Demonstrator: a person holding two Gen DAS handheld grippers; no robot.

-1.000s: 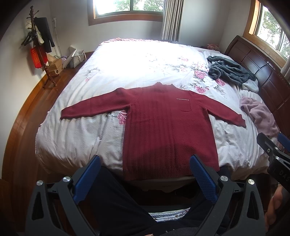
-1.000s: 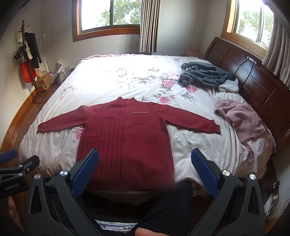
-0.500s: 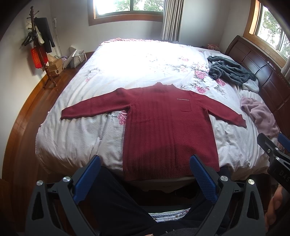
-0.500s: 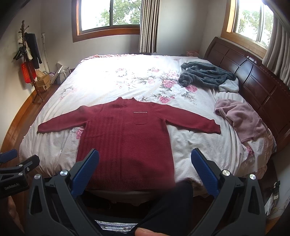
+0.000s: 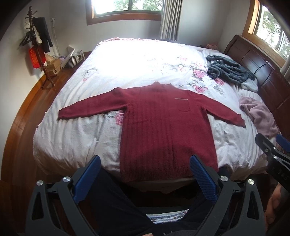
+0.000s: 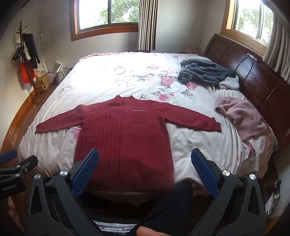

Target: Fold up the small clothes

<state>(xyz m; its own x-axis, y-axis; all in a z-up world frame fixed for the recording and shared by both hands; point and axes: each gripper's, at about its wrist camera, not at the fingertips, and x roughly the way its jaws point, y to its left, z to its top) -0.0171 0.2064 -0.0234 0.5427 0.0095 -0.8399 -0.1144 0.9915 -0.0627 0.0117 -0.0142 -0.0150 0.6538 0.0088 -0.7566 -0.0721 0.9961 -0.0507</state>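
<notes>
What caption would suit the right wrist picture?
Open right gripper poised before a red sweater spread flat, sleeves out, on a floral bed.

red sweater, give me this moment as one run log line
red sweater flat, sleeves spread, unfolded | left hand-held gripper open, empty | right hand-held gripper open, empty | bed

Daylit bedroom with a wide bed

Dark wooden headboard right of the bed; coat stand left; windows behind; wood floor around.
</notes>
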